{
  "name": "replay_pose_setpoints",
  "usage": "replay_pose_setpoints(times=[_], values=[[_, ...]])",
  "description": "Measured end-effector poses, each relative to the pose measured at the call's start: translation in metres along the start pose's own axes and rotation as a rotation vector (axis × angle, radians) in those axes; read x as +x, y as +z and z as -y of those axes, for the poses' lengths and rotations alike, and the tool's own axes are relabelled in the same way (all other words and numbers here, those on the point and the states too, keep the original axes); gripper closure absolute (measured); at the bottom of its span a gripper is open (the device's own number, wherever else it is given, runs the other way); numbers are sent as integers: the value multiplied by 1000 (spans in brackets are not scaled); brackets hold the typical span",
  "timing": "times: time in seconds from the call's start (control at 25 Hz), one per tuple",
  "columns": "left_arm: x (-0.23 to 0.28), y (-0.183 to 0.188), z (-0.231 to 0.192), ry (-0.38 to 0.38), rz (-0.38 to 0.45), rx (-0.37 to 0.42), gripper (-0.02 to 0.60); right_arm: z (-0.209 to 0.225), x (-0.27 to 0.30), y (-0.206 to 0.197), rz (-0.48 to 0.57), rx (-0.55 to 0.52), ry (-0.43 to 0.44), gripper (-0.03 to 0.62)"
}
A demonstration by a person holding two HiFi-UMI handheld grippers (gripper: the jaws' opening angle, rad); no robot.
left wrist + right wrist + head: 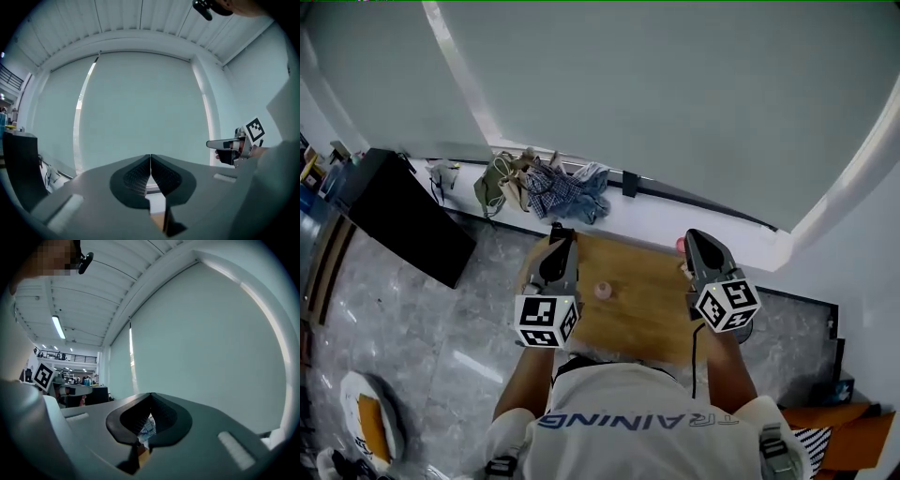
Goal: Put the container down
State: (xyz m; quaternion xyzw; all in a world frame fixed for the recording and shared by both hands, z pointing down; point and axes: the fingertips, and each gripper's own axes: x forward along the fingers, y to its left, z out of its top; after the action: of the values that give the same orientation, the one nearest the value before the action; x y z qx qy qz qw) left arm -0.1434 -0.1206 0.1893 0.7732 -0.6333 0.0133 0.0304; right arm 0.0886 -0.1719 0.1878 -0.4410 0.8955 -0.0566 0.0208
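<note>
Nearest the viewer, a person in a white shirt (628, 422) holds 2 grippers level, side by side, above a small wooden table (642, 309).

The left gripper (559, 229) has its jaws clenched tip to tip with nothing between them. The right gripper (694, 236) likewise shows its pads meeting at the tips, and it carries nothing. Only checked fabric on the floor beyond shows through the slot beneath.

The container (603, 291), a small pinkish item too small to detail, stands alone near the middle of the table. It lies between the 2 grippers in the head view and touches neither. A second reddish item (680, 246) sits at the far edge of the table, by the right gripper, and its identity cannot be determined.

Beyond the table a heap of clothes (567, 187) lies at the foot of a pale wall (675, 94). A black cabinet (403, 216) stands to the left.

Assessment: the set-down appears complete, and what remains is a clean withdrawal. Both grippers should stay high and apart with jaws kept together. Neither should sweep low across the tabletop, where a light container could be knocked over.

Writing: the shirt print reads "TRAINING", seen upside down from the head view. Each marker cube bears black-and-white square patterns only, with no legible text. No brand is visible on the container.
</note>
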Motion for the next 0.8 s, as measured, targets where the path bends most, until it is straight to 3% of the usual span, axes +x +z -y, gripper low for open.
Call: replay_pose_setpoints(times=[0.28, 0.8], values=[[5, 3, 21, 2, 5, 6, 575, 2, -7, 13, 4, -33, 28, 579], [-7, -4, 21, 18, -5, -26, 575, -12, -7, 8, -5, -27, 71, 579]])
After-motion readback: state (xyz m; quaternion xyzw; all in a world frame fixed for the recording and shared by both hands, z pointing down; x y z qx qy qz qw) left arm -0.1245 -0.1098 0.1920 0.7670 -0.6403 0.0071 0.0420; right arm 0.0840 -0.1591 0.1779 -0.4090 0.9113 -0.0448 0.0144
